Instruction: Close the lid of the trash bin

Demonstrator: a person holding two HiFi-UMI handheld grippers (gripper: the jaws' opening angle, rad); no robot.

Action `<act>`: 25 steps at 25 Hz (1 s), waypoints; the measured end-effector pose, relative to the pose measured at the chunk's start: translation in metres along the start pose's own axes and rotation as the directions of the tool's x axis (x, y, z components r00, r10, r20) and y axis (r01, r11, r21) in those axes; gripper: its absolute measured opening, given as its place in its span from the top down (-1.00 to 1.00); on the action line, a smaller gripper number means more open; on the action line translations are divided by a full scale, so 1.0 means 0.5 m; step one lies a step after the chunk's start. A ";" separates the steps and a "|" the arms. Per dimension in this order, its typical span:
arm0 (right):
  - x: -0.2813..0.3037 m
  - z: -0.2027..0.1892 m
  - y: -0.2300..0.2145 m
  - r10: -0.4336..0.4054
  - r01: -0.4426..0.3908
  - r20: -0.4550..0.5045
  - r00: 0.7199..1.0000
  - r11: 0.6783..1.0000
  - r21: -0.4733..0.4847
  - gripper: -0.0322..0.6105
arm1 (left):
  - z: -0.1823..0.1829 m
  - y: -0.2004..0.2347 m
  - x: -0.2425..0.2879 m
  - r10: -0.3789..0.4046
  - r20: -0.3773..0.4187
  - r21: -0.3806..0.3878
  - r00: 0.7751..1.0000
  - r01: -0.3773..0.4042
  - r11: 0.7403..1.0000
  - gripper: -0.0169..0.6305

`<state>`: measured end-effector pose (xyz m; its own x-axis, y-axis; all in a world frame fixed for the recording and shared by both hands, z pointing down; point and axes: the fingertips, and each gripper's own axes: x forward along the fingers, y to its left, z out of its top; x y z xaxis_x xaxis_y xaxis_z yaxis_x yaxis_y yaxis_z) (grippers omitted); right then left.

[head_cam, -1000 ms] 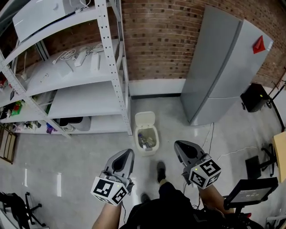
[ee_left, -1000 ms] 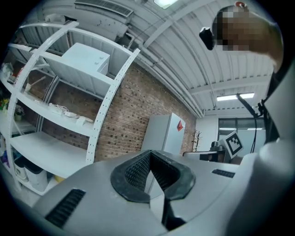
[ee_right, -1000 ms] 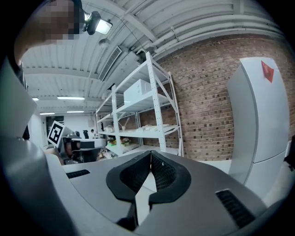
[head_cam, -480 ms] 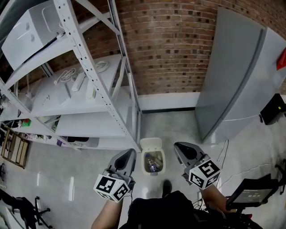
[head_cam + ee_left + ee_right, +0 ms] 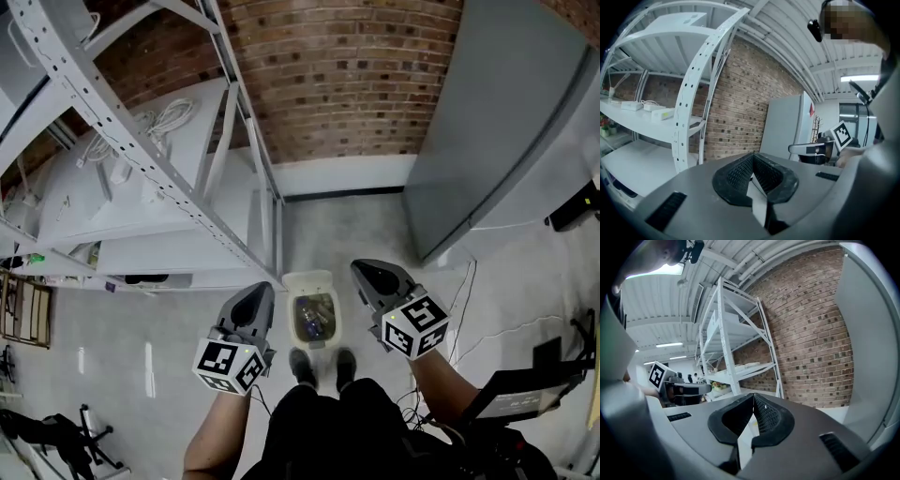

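Small cream plastic trash bin (image 5: 298, 330) on the grey floor (image 5: 187, 347), touching the person's shoes (image 5: 302, 367), between both grippers. Lid (image 5: 308, 281) stands open; rubbish inside. Left hand-held gripper (image 5: 260, 290) and right hand-held gripper (image 5: 362, 270): jaws pressed together, empty. Brick wall (image 5: 347, 84) behind, white perforated metal shelf (image 5: 141, 159) to the left.

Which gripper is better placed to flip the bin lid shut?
Probably right. The right gripper reaches level with the open lid. The left gripper sits further back beside the trash bin, close to the shelf leg.
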<state>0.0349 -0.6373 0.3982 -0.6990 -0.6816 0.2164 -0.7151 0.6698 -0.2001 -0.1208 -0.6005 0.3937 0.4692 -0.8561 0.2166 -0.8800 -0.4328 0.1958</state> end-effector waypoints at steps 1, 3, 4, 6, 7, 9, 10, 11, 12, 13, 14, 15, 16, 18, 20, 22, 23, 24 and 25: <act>0.011 -0.013 -0.004 -0.003 0.003 -0.021 1.000 1.000 0.004 0.88 | -0.014 0.007 0.012 -0.005 -0.017 -0.014 1.000 0.005 1.000 0.95; 0.036 -0.039 -0.017 -0.011 0.011 -0.069 0.998 1.000 0.007 0.88 | -0.043 0.023 0.040 -0.014 -0.048 -0.045 0.999 0.011 0.999 0.95; 0.054 -0.052 -0.025 -0.014 0.015 -0.087 0.996 1.000 0.008 0.88 | -0.057 0.035 0.057 -0.018 -0.062 -0.057 0.998 0.014 0.998 0.95; 0.091 -0.084 -0.039 -0.024 0.026 -0.118 0.993 0.999 0.018 0.88 | -0.089 0.062 0.085 -0.028 -0.093 -0.077 0.995 0.021 0.997 0.95; 0.109 -0.103 -0.046 -0.029 0.033 -0.133 0.991 0.999 0.024 0.88 | -0.107 0.077 0.097 -0.032 -0.109 -0.087 0.994 0.023 0.996 0.95; 0.146 -0.140 -0.058 -0.033 0.039 -0.165 0.986 0.999 0.033 0.88 | -0.142 0.110 0.121 -0.036 -0.138 -0.107 0.990 0.022 0.994 0.95; 0.164 -0.158 -0.065 -0.030 0.037 -0.181 0.983 0.999 0.035 0.88 | -0.160 0.125 0.134 -0.039 -0.152 -0.117 0.988 0.021 0.993 0.95; 0.180 -0.178 -0.072 -0.027 0.035 -0.197 0.980 0.999 0.037 0.88 | -0.179 0.138 0.148 -0.044 -0.169 -0.126 0.985 0.023 0.992 0.95; 0.194 -0.199 -0.080 -0.026 0.035 -0.216 0.976 0.999 0.039 0.88 | -0.200 0.150 0.162 -0.052 -0.189 -0.131 0.981 0.027 0.991 0.95; 0.207 -0.221 -0.087 -0.027 0.037 -0.236 0.971 0.998 0.042 0.88 | -0.223 0.161 0.177 -0.057 -0.211 -0.131 0.976 0.030 0.991 0.95; 0.218 -0.243 -0.096 -0.030 0.043 -0.258 0.966 0.998 0.045 0.88 | -0.248 0.173 0.192 -0.056 -0.236 -0.128 0.970 0.027 0.991 0.95; 0.228 -0.266 -0.105 -0.034 0.049 -0.280 0.959 0.998 0.048 0.87 | -0.273 0.187 0.206 -0.050 -0.262 -0.123 0.964 0.018 0.992 0.95; 0.239 -0.288 -0.114 -0.038 0.056 -0.301 0.953 0.997 0.052 0.87 | -0.301 0.201 0.221 -0.041 -0.291 -0.121 0.956 0.006 0.993 0.95; 0.263 -0.334 -0.132 -0.044 0.069 -0.340 0.939 0.996 0.063 0.87 | -0.359 0.225 0.249 -0.038 -0.351 -0.135 0.935 -0.011 0.991 0.95; 0.286 -0.384 -0.150 -0.050 0.086 -0.378 0.924 0.993 0.079 0.87 | -0.418 0.239 0.275 -0.059 -0.411 -0.165 0.909 -0.010 0.986 0.95; 0.307 -0.437 -0.163 -0.051 0.101 -0.419 0.907 0.990 0.099 0.87 | -0.473 0.248 0.294 -0.076 -0.466 -0.176 0.881 -0.008 0.984 0.95; 0.317 -0.464 -0.165 -0.046 0.103 -0.439 0.898 0.989 0.108 0.87 | -0.499 0.254 0.302 -0.078 -0.489 -0.176 0.869 -0.010 0.984 0.95; 0.327 -0.490 -0.165 -0.039 0.104 -0.458 0.888 0.988 0.117 0.87 | -0.523 0.261 0.308 -0.079 -0.508 -0.177 0.858 -0.014 0.984 0.95; 0.336 -0.515 -0.165 -0.033 0.106 -0.476 0.879 0.986 0.126 0.87 | -0.546 0.268 0.315 -0.079 -0.524 -0.178 0.848 -0.018 0.984 0.95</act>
<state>-0.0211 -0.7313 0.6973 -0.5863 -0.4810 0.6519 -0.7803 0.5517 -0.2947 -0.1445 -0.7164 0.7151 0.5063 -0.5439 0.6692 -0.8612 -0.3595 0.3593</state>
